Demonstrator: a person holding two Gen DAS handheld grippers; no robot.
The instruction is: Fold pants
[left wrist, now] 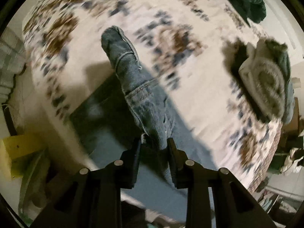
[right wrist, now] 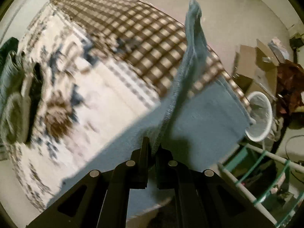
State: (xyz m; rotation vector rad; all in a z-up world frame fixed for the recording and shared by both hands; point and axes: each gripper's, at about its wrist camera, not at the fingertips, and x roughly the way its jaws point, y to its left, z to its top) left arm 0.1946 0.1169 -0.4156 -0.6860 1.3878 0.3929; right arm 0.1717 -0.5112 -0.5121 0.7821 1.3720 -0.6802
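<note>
1. The left gripper (left wrist: 153, 142) is closed on a thick seam part of the blue jeans (left wrist: 133, 79), which is pinched between its jaws and lifted above the bed (left wrist: 199, 98).
2. The right gripper (right wrist: 154, 144) is closed tight on a thin edge of the same jeans (right wrist: 190, 72).
3. The rest of the denim is spread flat on the patterned bedcover below.
4. A pile of folded clothes (left wrist: 266, 83) is seen near the bed edge.
5. A white basket (right wrist: 260, 114) is seen on the floor beside the bed.
</note>
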